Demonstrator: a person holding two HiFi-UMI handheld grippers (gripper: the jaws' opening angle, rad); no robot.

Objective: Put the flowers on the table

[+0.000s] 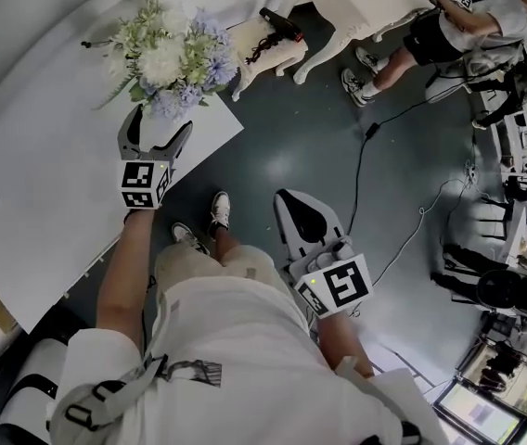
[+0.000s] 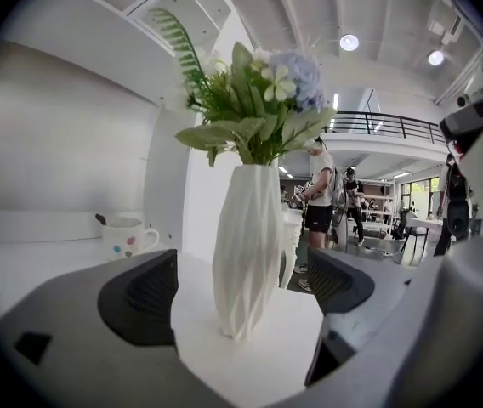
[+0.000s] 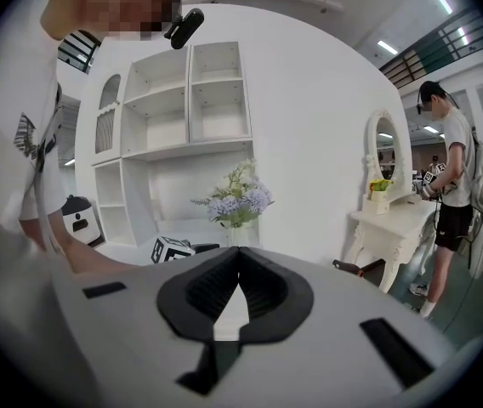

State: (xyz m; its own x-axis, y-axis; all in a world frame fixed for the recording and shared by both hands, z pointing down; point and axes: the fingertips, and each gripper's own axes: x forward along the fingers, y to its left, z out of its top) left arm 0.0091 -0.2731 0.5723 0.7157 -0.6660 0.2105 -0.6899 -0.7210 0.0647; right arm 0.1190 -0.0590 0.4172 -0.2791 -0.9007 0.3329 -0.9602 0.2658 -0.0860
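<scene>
A bunch of white and pale-blue flowers (image 1: 171, 58) stands upright in a ribbed white vase (image 2: 246, 245) near the corner of the white table (image 1: 59, 184). My left gripper (image 1: 161, 120) sits just behind the vase, jaws wide open. In the left gripper view the vase shows between the two dark pads (image 2: 139, 297), and neither touches it. My right gripper (image 1: 289, 197) hangs over the dark floor beside the table, shut with nothing in it. From the right gripper view the flowers (image 3: 237, 201) appear farther off, beyond the shut jaws.
A spotted mug (image 2: 127, 235) stands on the table left of the vase. A white dressing table (image 3: 394, 228) and another person (image 1: 449, 26) are across the floor. A black cable (image 1: 366, 156) runs over the floor. White shelves (image 3: 182, 100) line the wall.
</scene>
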